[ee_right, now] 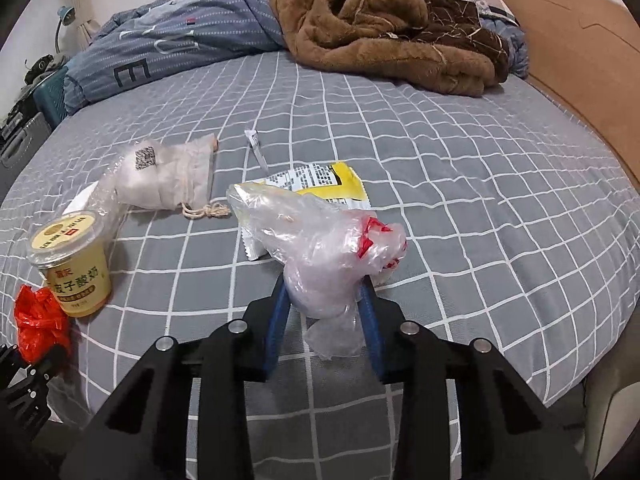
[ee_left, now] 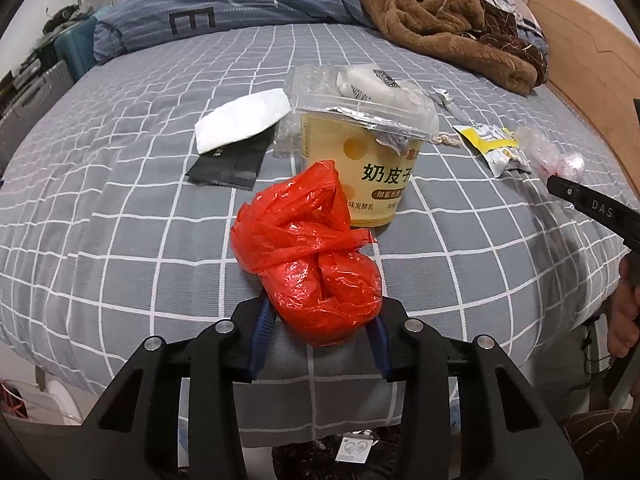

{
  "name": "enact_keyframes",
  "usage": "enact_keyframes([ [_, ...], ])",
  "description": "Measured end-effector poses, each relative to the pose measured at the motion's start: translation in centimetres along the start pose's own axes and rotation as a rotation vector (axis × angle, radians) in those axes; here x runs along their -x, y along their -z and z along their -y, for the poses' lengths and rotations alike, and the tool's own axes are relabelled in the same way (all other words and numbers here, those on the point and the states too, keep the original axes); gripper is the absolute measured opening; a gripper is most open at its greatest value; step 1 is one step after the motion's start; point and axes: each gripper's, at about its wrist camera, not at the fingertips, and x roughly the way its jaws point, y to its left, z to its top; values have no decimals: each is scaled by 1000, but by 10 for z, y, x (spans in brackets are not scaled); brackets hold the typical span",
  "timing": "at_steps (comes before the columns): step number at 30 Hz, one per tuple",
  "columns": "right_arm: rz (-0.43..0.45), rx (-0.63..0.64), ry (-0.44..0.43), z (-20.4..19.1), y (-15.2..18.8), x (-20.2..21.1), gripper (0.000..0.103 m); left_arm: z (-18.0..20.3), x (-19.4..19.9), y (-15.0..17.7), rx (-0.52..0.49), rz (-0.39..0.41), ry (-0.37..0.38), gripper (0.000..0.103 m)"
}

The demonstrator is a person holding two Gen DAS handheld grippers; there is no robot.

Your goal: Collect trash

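Low in the left wrist view, the left gripper (ee_left: pixel 320 312) grasps the knotted red bag (ee_left: pixel 306 252) just in front of the yogurt cup (ee_left: pixel 360 164); thin film could slip, or a lift could tip that cup. At centre of the right wrist view, the right gripper (ee_right: pixel 324 300) pinches the clear bag (ee_right: pixel 320 248), which overlaps the yellow wrapper (ee_right: pixel 320 180) and may drag it.

Grey checked bed (ee_right: pixel 440 160), wooden headboard (ee_right: pixel 580 40), perhaps.
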Motion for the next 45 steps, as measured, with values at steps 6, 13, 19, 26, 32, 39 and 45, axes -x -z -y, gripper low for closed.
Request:
enact_keyframes([
  [6,22,7,-9,-5,1,12,33,-2,11,-4,5,18,2,40],
  [13,55,15,-22,-11,4,32,33,-4,24,-7,10,44,6,39],
  [19,83,29,-24,-17,10,50,33,-7,37,-9,13,74,7,39],
  [26,108,39,-33,-21,16,70,33,-6,52,-8,6,93,13,39],
  [32,134,50,-39,-24,21,89,33,-3,64,-4,-5,112,18,39],
  [39,157,66,-44,-28,28,107,33,-5,77,4,-4,124,15,39],
  [45,160,68,-46,-28,36,120,33,-5,93,12,2,134,35,39],
])
